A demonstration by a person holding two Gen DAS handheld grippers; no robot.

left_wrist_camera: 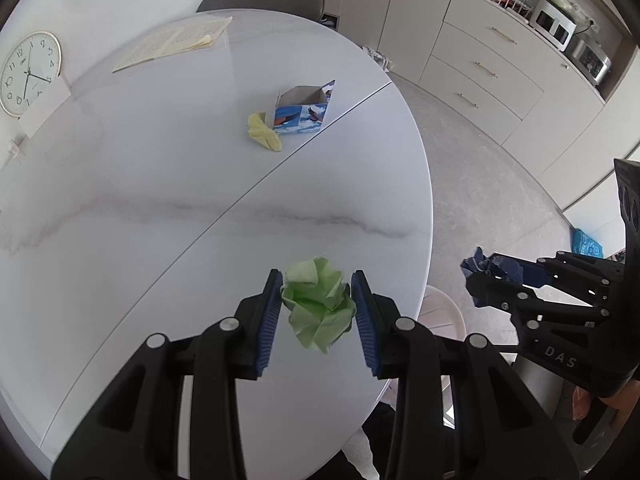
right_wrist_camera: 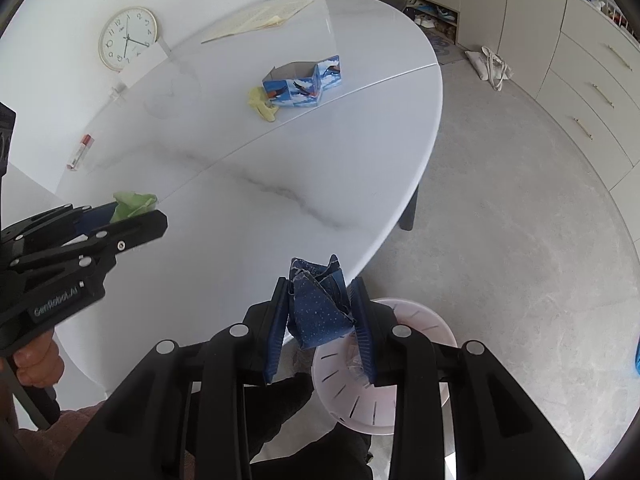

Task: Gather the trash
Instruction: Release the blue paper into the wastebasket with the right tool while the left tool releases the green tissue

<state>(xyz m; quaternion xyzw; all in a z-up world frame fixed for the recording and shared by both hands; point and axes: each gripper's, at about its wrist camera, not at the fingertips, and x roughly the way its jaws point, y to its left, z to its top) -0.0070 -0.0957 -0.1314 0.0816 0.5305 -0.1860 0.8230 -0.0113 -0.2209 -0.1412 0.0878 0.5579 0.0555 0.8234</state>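
Fingers (left_wrist_camera: pixel 362 300) of the left gripper (left_wrist_camera: pixel 318 304) clamp a crumpled green paper ball (left_wrist_camera: pixel 318 302) above the near edge of the white marble table (left_wrist_camera: pixel 160 208), while the right gripper (right_wrist_camera: pixel 322 316) pinches a crumpled dark-blue dotted paper (right_wrist_camera: pixel 320 308) over the pink slotted wastebasket (right_wrist_camera: pixel 412 368) just off the table's near right rim. Neither wad looks dropped yet, and a crumpled yellow paper (left_wrist_camera: pixel 264 132) and a torn sky-print carton (left_wrist_camera: pixel 304 110) lie touching at the far middle. The carton opens upward, long axis roughly left-right; the wads show no clear axis.

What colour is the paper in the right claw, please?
Dark blue paper with tiny white dots, clearest in the right wrist view.
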